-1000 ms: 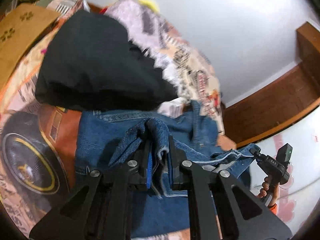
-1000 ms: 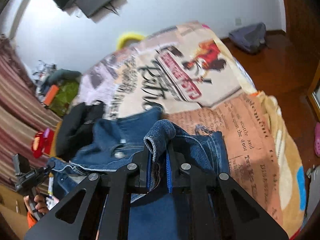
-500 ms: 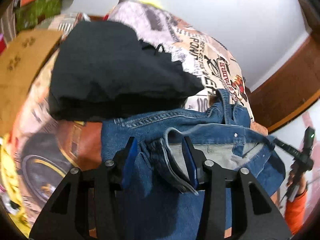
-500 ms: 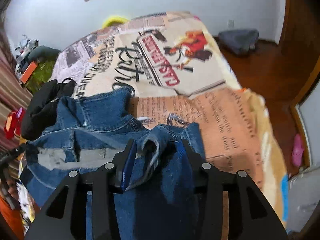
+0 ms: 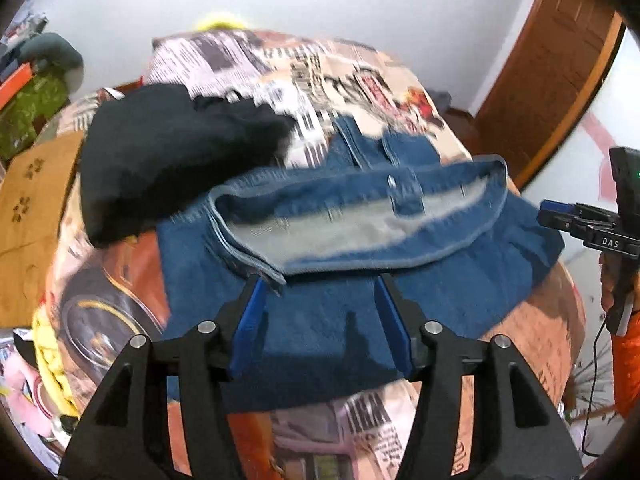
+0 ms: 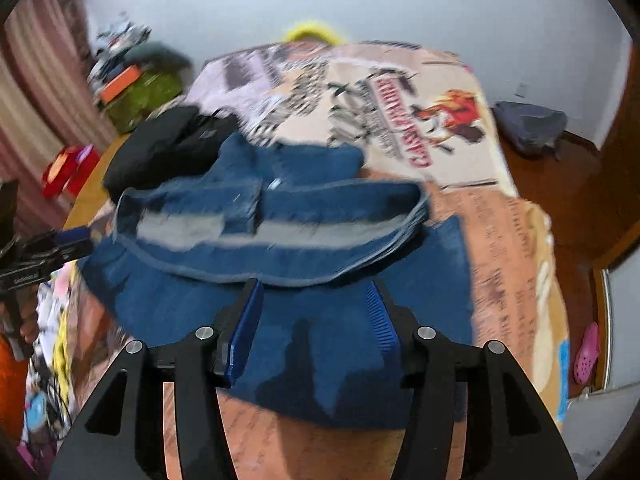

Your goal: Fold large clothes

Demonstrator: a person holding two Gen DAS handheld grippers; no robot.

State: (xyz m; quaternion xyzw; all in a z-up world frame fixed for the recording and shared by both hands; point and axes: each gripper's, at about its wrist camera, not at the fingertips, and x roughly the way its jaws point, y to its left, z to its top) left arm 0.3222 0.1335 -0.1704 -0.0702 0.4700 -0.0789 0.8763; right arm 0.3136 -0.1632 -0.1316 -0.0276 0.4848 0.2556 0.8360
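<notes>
A pair of blue jeans point(image 5: 360, 304) lies folded on the printed bedspread point(image 5: 360, 80), waistband open and showing its pale lining point(image 5: 352, 228). My left gripper point(image 5: 320, 296) is open and empty just above the near edge of the jeans. In the right wrist view the same jeans point(image 6: 304, 320) lie below my right gripper point(image 6: 312, 300), which is open and empty too. Each gripper shows at the edge of the other's view, the right point(image 5: 576, 220) and the left point(image 6: 48, 248).
A black garment point(image 5: 172, 152) lies on the bed touching the far left of the jeans, also seen from the right point(image 6: 168, 148). A wooden door point(image 5: 560, 60) stands to the right. Clutter point(image 6: 132, 88) lies on the floor to the left, and a grey bag point(image 6: 528, 124) by the wall.
Both grippers were shut on bunched denim one second ago. They have opened, let the jeans fall flat on the bed, and pulled back from them.
</notes>
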